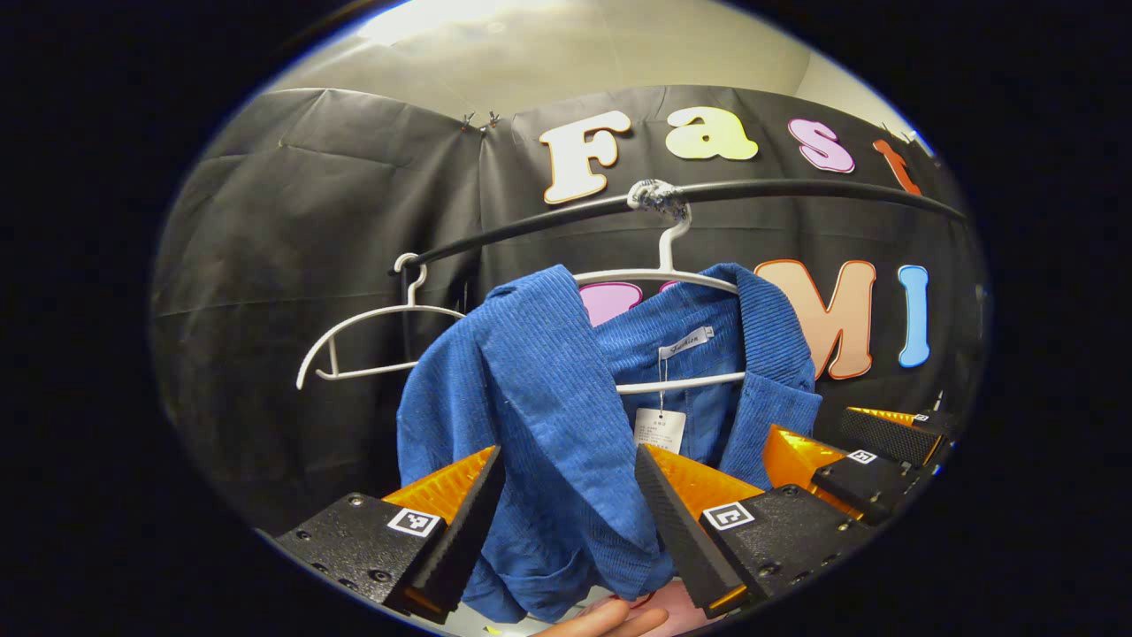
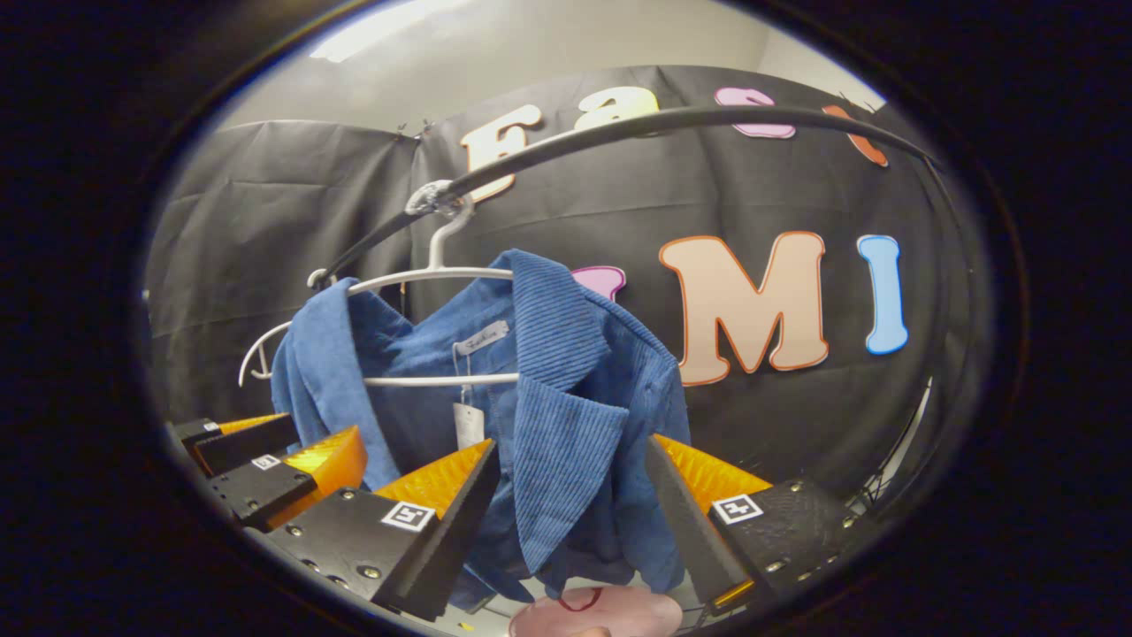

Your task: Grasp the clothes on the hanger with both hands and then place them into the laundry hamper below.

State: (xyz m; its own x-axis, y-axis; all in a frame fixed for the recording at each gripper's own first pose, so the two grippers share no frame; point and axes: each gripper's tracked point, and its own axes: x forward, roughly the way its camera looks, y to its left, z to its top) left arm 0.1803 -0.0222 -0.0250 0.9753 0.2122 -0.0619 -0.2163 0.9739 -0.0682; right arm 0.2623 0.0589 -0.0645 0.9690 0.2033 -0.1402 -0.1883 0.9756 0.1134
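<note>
A blue corduroy shirt [image 1: 548, 389] hangs on a white hanger [image 1: 672, 276] from a black rail [image 1: 796, 188]. In the left gripper view my left gripper [image 1: 566, 456] stands open, its fingers on either side of the shirt's one shoulder and front panel. My right gripper [image 1: 840, 433] sits farther right, beside the other shoulder. In the right gripper view the shirt [image 2: 566, 389] hangs from the same hanger [image 2: 424, 276], and my right gripper [image 2: 571, 442] is open around the lapel and front panel. The left gripper [image 2: 283, 442] shows at the far left.
An empty white hanger [image 1: 354, 345] hangs on the rail [image 2: 663, 119] beside the shirt. A paper tag [image 1: 659, 431] dangles inside the collar. A fingertip [image 1: 610, 619] shows at the bottom edge. Something pale pink [image 2: 601, 610] lies below the shirt.
</note>
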